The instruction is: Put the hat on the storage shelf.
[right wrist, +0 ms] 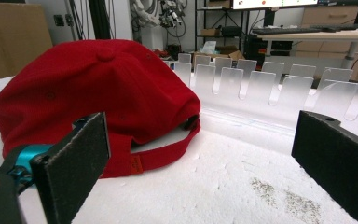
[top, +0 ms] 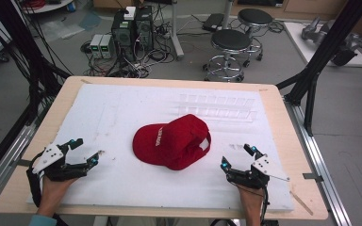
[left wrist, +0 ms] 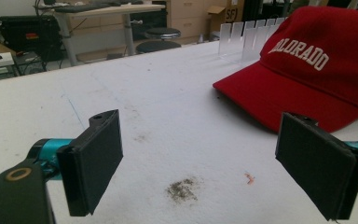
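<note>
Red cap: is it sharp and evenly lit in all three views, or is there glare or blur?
High view: red cap is small and soft, its lettering unreadable. Left gripper view: the cap is crisp, its white lettering readable, light even. Right gripper view: the cap is sharp with no glare; the near jaws look slightly soft.

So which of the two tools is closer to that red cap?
The right tool, though not by much. It sits just off the red cap at its strap end, open. The left tool is farther off, beyond the brim, also open.
</note>
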A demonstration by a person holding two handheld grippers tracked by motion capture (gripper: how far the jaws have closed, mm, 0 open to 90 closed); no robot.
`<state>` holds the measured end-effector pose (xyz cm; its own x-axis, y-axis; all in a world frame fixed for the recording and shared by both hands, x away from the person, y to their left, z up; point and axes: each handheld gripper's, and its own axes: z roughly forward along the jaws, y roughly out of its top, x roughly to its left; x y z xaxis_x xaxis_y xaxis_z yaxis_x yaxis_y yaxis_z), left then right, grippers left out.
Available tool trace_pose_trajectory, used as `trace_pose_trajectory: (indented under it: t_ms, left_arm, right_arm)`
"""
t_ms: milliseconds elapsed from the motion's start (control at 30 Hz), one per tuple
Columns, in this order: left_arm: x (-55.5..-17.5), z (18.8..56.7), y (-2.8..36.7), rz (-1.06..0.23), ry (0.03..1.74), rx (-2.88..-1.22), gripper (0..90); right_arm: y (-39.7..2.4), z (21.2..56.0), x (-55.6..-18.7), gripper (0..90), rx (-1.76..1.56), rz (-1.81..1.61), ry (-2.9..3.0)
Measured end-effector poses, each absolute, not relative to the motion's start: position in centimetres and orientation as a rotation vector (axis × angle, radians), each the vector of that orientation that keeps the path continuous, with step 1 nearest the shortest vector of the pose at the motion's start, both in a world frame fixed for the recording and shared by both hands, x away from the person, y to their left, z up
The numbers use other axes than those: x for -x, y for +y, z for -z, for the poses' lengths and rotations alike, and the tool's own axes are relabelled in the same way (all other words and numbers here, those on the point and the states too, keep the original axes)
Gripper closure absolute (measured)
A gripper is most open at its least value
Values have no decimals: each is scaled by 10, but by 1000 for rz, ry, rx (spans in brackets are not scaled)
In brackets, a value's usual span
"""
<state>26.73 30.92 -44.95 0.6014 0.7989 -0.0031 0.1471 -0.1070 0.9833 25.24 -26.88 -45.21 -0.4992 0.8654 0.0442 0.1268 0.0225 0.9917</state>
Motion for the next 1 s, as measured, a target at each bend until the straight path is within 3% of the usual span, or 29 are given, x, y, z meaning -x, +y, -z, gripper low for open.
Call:
trace_pose_trajectory:
  t_ms: [1000]
  left_arm:
    - [-262,450,307,-741,812,-1587,148]
  right_arm:
    - [-268,451,-255,31,-1027,-1521,1709]
